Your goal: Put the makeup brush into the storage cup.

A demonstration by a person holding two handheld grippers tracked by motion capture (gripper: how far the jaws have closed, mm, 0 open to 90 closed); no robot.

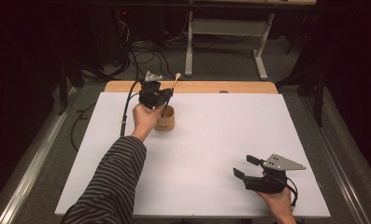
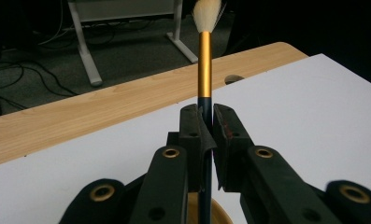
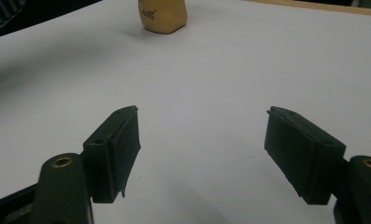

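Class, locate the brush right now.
The brush is clamped in the left gripper, bristles up, above the wooden cup at the table's far left.

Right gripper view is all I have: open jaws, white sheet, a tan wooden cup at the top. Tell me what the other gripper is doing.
Observer: The left gripper is shut on a brush with a gold ferrule and white bristles, bristles pointing away from the hand.
Operator: Say where it is relative to the cup.
Observer: In the high view it is directly above the tan wooden cup, at the far left of the white sheet.
Operator: Give me my own position.
Observer: The right gripper sits near the sheet's near right corner, well apart from the cup.
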